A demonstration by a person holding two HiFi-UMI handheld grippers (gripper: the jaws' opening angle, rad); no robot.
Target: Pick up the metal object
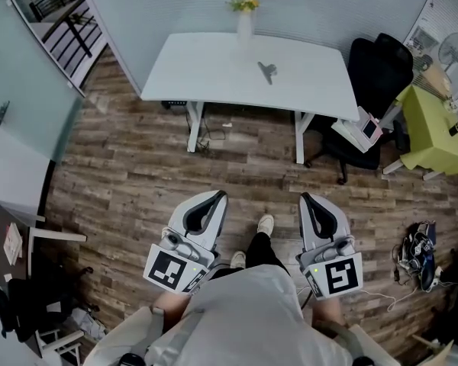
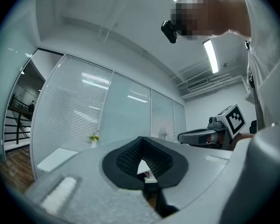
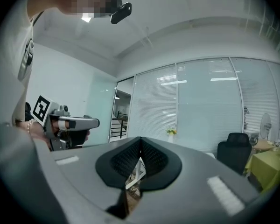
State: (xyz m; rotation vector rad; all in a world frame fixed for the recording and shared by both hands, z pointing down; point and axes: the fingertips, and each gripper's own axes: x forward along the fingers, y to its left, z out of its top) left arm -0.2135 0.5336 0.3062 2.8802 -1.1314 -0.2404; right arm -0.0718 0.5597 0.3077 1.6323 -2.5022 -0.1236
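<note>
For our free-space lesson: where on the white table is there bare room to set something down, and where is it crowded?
The white table is bare across its left half, from its left edge to the vase, and again right of the metal object. The crowded part is back centre, around those two.

A white rectangular table stands on a brown wood-plank floor, against a frosted glass partition wall. A slim white vase of yellow flowers stands at the table's far edge, right of its middle. A black office chair sits just beside the table's right end, near a lime-green covered table. Loose cables lie under the white table's left legs. A heap of dark items lies at the floor's right edge.
</note>
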